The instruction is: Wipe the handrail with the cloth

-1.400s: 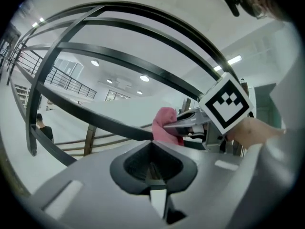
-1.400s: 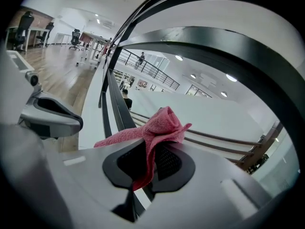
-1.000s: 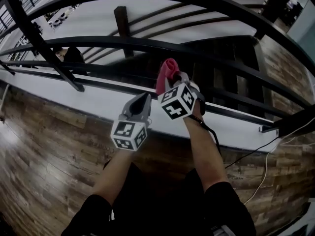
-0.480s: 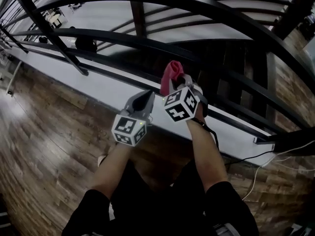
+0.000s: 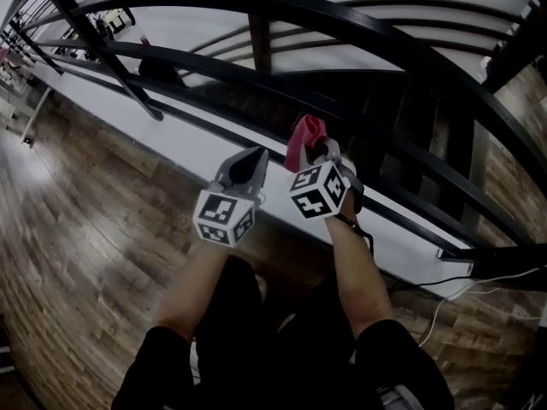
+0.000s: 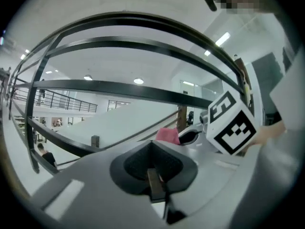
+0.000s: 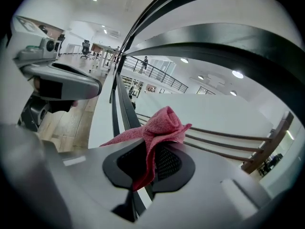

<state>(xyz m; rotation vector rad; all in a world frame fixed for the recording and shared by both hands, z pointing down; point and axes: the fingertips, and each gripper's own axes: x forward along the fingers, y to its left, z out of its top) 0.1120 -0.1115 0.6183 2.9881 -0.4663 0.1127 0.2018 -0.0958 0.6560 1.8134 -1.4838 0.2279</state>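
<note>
Cloth point(image 7: 159, 128), pink and bunched, sits pinched between the jaws of the right gripper point(image 7: 148, 160). The jaws are closed on a fold of it. A rolled lump stands up past the pad tips and a strip hangs down between the pads. From the head view the cloth point(image 5: 303, 135) pokes out of the front of the right gripper point(image 5: 312, 150), pointing up and away from the person.

The handrail point(image 5: 342, 15), a broad black curved bar, runs above and ahead of the cloth and is clearly apart from it. In the right gripper view it arches overhead point(image 7: 224, 37). Thinner black bars point(image 5: 214, 67) cross below it, ahead of both tools. No view shows whether the cloth brushes the nearest of these.

Just to the left of the right gripper, and a little lower, is the left gripper point(image 5: 253, 159). Its own view shows its jaws point(image 6: 153, 163) pressed together with nothing between them. The handrail point(image 6: 143, 20) curves well above it, and the cloth point(image 6: 167, 135) shows just to its right.

Below both tools lie a white ledge point(image 5: 192, 152) and a wood floor point(image 5: 77, 220). A cable point(image 5: 453, 282) trails off to the right of the right gripper.
</note>
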